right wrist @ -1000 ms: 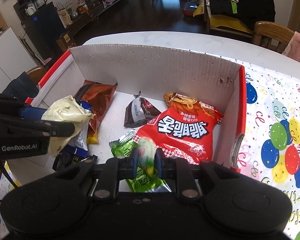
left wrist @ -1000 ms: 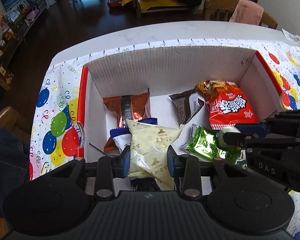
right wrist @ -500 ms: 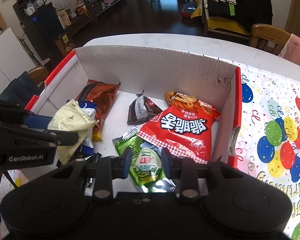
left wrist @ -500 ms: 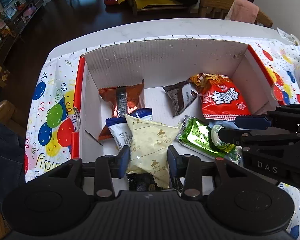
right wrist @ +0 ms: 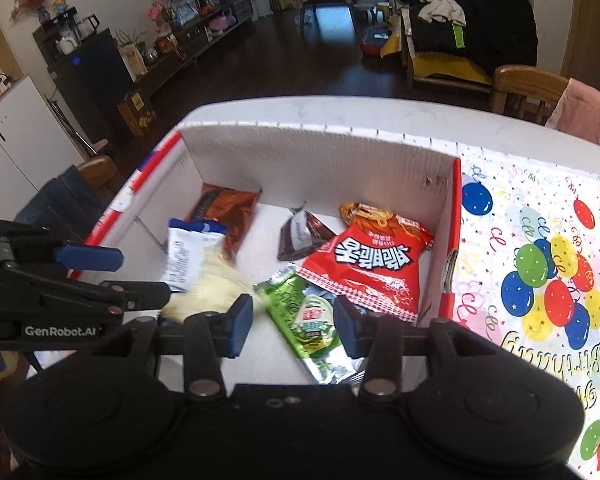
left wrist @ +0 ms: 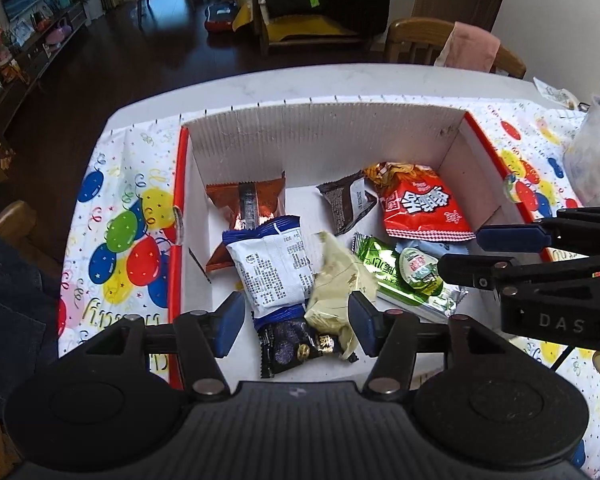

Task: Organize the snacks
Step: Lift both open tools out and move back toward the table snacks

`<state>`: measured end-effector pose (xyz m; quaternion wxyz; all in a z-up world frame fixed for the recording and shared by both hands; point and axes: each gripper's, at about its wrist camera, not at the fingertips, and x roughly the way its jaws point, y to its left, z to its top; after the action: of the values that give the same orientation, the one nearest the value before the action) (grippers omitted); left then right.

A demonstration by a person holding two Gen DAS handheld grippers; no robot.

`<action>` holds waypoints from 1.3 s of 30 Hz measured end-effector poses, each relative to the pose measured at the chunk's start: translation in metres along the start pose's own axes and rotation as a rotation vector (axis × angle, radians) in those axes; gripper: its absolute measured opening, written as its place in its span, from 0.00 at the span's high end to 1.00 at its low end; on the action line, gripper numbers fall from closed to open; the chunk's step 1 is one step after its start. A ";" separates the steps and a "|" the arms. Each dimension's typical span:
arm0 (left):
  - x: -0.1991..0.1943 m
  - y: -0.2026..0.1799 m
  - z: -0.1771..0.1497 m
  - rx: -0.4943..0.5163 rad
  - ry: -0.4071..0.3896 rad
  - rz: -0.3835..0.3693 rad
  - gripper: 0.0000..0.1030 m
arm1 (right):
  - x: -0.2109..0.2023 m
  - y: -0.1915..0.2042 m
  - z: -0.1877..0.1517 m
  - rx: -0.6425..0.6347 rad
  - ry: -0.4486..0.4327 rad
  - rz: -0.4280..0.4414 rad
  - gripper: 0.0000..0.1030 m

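White corrugated cardboard box (left wrist: 324, 148): eight snack packets inside, including cream packet (left wrist: 340, 284) and green oval pack (right wrist: 314, 318). Left gripper (left wrist: 296, 322), right gripper (right wrist: 294, 324): spread, empty. Little apparently remains.

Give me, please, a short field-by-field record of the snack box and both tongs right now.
container: cardboard box on balloon tablecloth
left tongs: open, cream packet lying between them, released
right tongs: open, over green packet
far right in box: red Korean snack bag
far left in box: brown packet
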<state>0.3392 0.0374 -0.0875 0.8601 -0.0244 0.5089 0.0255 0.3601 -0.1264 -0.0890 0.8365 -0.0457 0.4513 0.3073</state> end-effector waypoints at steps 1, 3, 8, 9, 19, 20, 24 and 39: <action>-0.004 0.000 -0.002 0.003 -0.008 -0.001 0.45 | -0.004 0.002 -0.001 -0.001 -0.008 0.002 0.55; -0.012 -0.001 -0.005 0.007 -0.023 -0.007 0.45 | -0.011 0.006 -0.003 -0.003 -0.021 0.008 0.51; -0.034 -0.003 -0.015 0.017 -0.065 -0.020 0.42 | -0.031 0.015 -0.009 -0.003 -0.052 0.011 0.40; -0.039 -0.004 -0.017 0.021 -0.075 -0.021 0.41 | -0.035 0.017 -0.011 -0.003 -0.061 0.010 0.38; -0.077 -0.008 -0.044 0.072 -0.140 -0.054 0.37 | -0.075 0.031 -0.036 0.025 -0.129 0.015 0.21; -0.079 -0.008 -0.047 0.074 -0.144 -0.059 0.33 | -0.078 0.033 -0.039 0.026 -0.133 0.013 0.21; -0.088 -0.008 -0.061 0.079 -0.152 -0.084 0.30 | -0.089 0.042 -0.053 0.005 -0.151 -0.025 0.13; -0.099 -0.008 -0.123 0.118 -0.147 -0.132 0.24 | -0.107 0.076 -0.115 -0.073 -0.165 -0.044 0.01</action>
<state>0.1848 0.0196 -0.0593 0.8948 -0.0053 0.4425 -0.0592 0.1916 -0.1566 -0.0576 0.8753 -0.0605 0.3680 0.3078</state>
